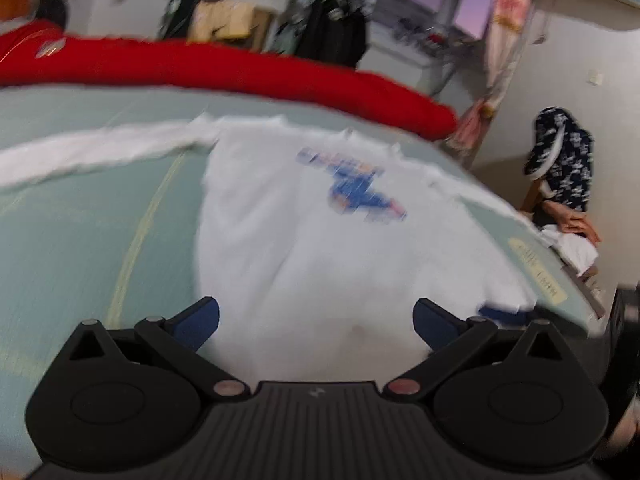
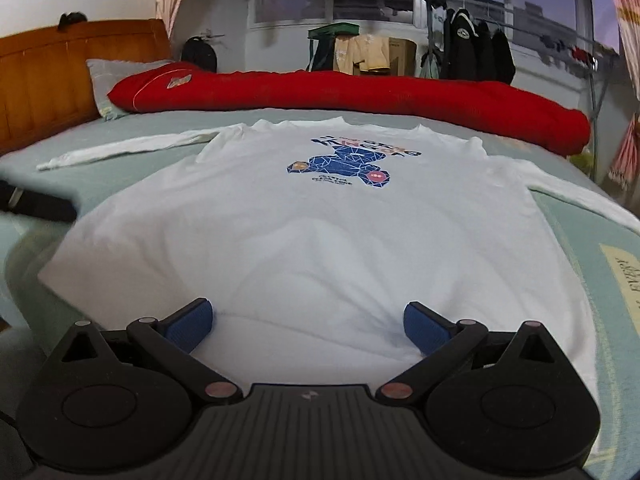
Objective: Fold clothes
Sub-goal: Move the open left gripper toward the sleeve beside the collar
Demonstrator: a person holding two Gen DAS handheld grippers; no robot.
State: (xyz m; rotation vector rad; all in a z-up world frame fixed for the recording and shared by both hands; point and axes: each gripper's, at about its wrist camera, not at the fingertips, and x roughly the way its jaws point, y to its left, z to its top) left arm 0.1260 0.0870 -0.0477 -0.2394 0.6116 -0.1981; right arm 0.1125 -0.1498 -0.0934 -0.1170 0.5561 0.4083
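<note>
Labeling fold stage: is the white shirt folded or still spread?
Spread. The white shirt lies flat, print up, on the bed, both sleeves stretched out sideways; no fold visible.

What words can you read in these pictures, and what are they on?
"EVERY": on the pale label on the bed sheet, seen sideways.
Print on the white shirt: big letters above the blue figure, upside down from here, too hard to read.
Small lines under the figure: too tiny.
Patch on the red quilt: too small.
Left view: all blurred.
</note>
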